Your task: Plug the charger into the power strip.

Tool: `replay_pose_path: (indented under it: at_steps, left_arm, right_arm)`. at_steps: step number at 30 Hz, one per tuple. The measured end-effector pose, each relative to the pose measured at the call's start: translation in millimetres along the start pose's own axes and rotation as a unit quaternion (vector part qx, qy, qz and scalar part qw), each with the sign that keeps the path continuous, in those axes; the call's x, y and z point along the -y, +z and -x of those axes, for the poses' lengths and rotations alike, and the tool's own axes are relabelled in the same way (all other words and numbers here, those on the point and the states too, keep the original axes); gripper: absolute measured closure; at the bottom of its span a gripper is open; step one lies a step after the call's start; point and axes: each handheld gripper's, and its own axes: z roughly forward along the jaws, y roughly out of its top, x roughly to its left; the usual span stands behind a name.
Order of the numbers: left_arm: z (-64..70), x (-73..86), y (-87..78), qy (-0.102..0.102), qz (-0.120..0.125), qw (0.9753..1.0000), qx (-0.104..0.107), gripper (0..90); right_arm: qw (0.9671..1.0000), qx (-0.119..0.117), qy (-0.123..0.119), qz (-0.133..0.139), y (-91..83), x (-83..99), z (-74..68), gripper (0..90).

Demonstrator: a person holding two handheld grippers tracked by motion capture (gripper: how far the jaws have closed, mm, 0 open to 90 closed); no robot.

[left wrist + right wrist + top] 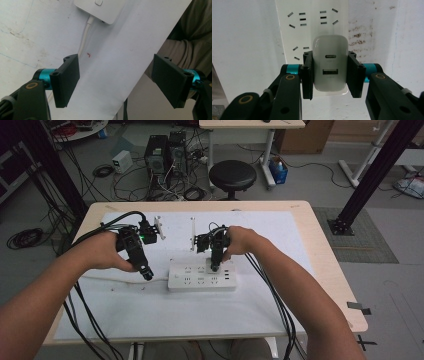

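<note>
A white power strip (200,276) lies flat on the white sheet in the middle of the table. Its end with the switch and white cord (86,30) appears in the left gripper view (100,7). A white USB charger (330,66) stands on the strip (312,27), over its sockets. My right gripper (330,75) is shut on the charger's two sides and points straight down at the strip (214,266). My left gripper (146,273) hovers just left of the strip, open with nothing between its jaws (116,80).
Two thin white upright pieces (159,226) (193,234) stand on the sheet behind the grippers. The white sheet (125,320) covers most of the wooden table (325,270). A black stool (232,176) and computer gear sit on the floor beyond the far edge.
</note>
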Motion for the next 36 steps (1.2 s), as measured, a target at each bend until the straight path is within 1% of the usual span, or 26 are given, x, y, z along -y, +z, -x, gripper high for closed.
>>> replay_pose_path:
  at_steps: [3, 5, 8, 10, 13, 14, 16, 18, 19, 20, 22, 24, 25, 26, 28, 29, 31, 32, 34, 35, 36]
  left_arm:
    - [-0.1, -0.1, 0.0, 0.001, 0.0, 1.0, 0.001, 23.2]
    - [0.0, -0.2, -0.3, 0.0, 0.003, 1.0, 0.001, 23.2]
    - [-0.4, -0.2, 0.1, 0.002, 0.003, 1.0, 0.002, 23.2]
    - [-0.5, 0.0, 0.5, 0.001, 0.003, 1.0, 0.003, 23.2]
    - [-1.3, 1.0, 1.7, -0.002, 0.005, 1.0, 0.003, 23.2]
    - [-1.8, 1.2, 2.1, 0.0, 0.004, 1.0, 0.003, 23.2]
    - [-2.7, 1.4, 2.6, 0.002, 0.001, 1.0, 0.004, 23.2]
    - [-2.9, 1.3, 3.2, -0.001, 0.002, 1.0, 0.004, 23.2]
    - [-3.6, 1.0, 2.8, 0.002, 0.002, 1.0, 0.004, 23.2]
    - [-3.9, 0.6, 2.7, 0.002, 0.003, 1.0, 0.005, 23.2]
    - [-4.0, -0.1, 3.0, 0.001, 0.004, 1.0, 0.005, 23.2]
    - [-3.7, -0.9, 3.8, 0.003, 0.002, 1.0, 0.005, 23.2]
    - [-3.4, -1.2, 4.5, -0.001, 0.003, 1.0, 0.005, 23.2]
    - [-3.8, -1.7, 4.6, 0.002, 0.002, 1.0, 0.006, 23.2]
    - [-4.0, -2.3, 4.4, 0.003, 0.003, 1.0, 0.006, 23.2]
    - [-4.2, -2.7, 4.6, 0.002, 0.005, 1.0, 0.007, 23.2]
    - [-5.1, -3.3, 4.7, 0.002, 0.004, 1.0, 0.006, 23.2]
    - [-4.9, -3.6, 5.5, 0.0, 0.006, 1.0, 0.006, 23.2]
    - [-5.0, -4.6, 5.6, 0.003, 0.004, 1.0, 0.006, 23.2]
    - [-5.2, -5.0, 5.6, 0.006, 0.004, 1.0, 0.006, 23.2]
    - [-4.8, -5.2, 6.3, 0.003, 0.005, 1.0, 0.008, 23.2]
  right_arm:
    - [1.0, 0.003, -0.004, 0.0, 0.5, 0.2, -1.2, 62.4]
    - [0.9999, 0.003, -0.012, 0.003, 0.8, 1.0, -0.3, 62.4]
    - [0.9999, 0.004, -0.009, -0.001, 0.9, 1.8, -1.3, 62.5]
    - [0.9999, 0.006, -0.013, -0.005, 1.2, 1.7, -1.6, 62.5]
    - [0.9999, 0.007, -0.014, -0.005, 1.5, 2.9, -1.3, 62.6]
    - [0.9999, 0.007, -0.015, -0.002, 1.8, 3.2, -1.1, 62.6]
    - [0.9998, 0.009, -0.018, -0.01, 1.8, 2.3, -2.6, 62.6]
    - [0.9993, 0.02, -0.027, -0.017, 3.9, -0.7, -5.5, 62.6]
    - [0.9988, 0.025, -0.028, -0.031, 7.7, -2.9, -8.8, 62.7]
    - [0.998, 0.033, -0.041, -0.035, 10.0, -5.4, -10.7, 62.6]
    - [0.9988, 0.025, -0.026, -0.032, 9.8, -6.2, -9.1, 62.6]
    - [0.9989, 0.021, -0.028, -0.03, 9.8, -5.6, -7.0, 62.7]
    - [0.999, 0.022, -0.026, -0.029, 9.9, -5.8, -6.6, 62.7]
    - [0.999, 0.018, -0.024, -0.032, 9.9, -5.9, -6.3, 62.7]
    - [0.9988, 0.021, -0.03, -0.034, 10.4, -7.7, -6.0, 62.8]
    - [0.9988, 0.022, -0.024, -0.037, 10.5, -8.4, -7.5, 62.8]
    - [0.9985, 0.022, -0.027, -0.042, 10.9, -10.8, -7.1, 62.8]
    - [0.998, 0.024, -0.031, -0.049, 11.0, -12.6, -7.5, 62.8]
    - [0.9979, 0.025, -0.025, -0.053, 11.6, -14.3, -8.3, 62.8]
    - [0.998, 0.024, -0.028, -0.051, 12.0, -13.4, -7.7, 62.9]
    - [0.9984, 0.022, -0.019, -0.048, 12.1, -12.3, -7.4, 62.9]
